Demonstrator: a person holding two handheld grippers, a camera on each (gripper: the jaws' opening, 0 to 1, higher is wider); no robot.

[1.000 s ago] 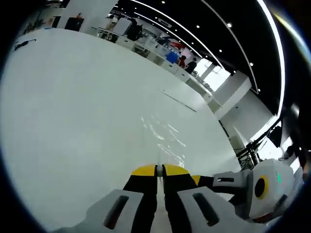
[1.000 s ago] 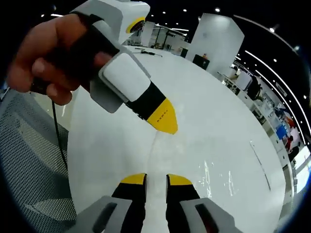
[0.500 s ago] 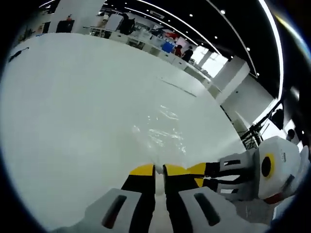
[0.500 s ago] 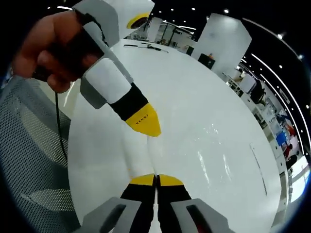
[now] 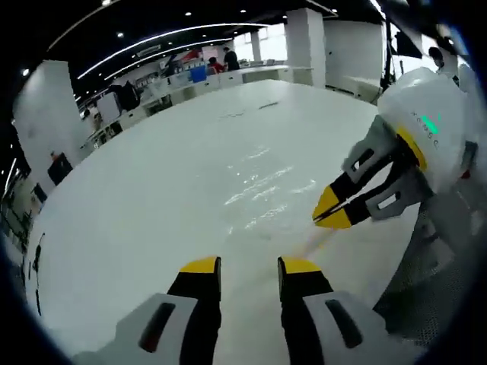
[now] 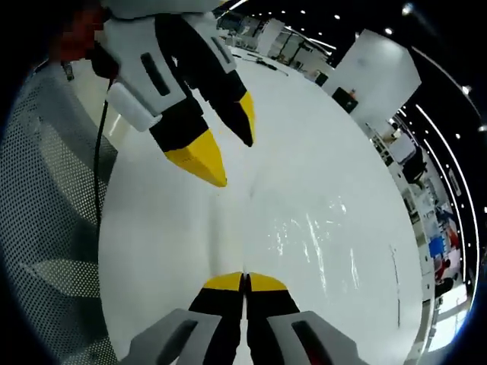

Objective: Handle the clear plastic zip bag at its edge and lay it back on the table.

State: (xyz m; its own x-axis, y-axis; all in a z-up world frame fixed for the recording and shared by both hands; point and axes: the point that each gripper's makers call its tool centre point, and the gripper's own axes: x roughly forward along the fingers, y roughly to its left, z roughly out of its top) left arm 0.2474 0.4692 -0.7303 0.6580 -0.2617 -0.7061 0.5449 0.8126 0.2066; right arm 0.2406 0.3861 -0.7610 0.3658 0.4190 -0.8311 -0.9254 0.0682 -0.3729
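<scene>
The clear zip bag [image 5: 262, 190] lies flat on the round white table [image 5: 129, 198] and shows mostly as glints. My right gripper [image 6: 245, 280] is shut on the bag's near edge [image 6: 247, 228], and a crease runs away from its tips. It comes into the left gripper view from the right, the right gripper [image 5: 319, 218] pinched low over the bag's edge. My left gripper [image 5: 249, 266] stands open just above the table with nothing between its fingers. In the right gripper view the left gripper [image 6: 236, 163] hovers open over the bag, a hand holding it.
A grey mesh chair [image 6: 46, 228] stands against the table's near edge, with a black cable [image 6: 97, 152] hanging beside it. Small dark tools [image 6: 266, 65] lie at the table's far side. Desks and people fill the hall behind.
My left gripper has opened and let go of the bag's edge, and its view has swung round. The right gripper stays shut on the bag.
</scene>
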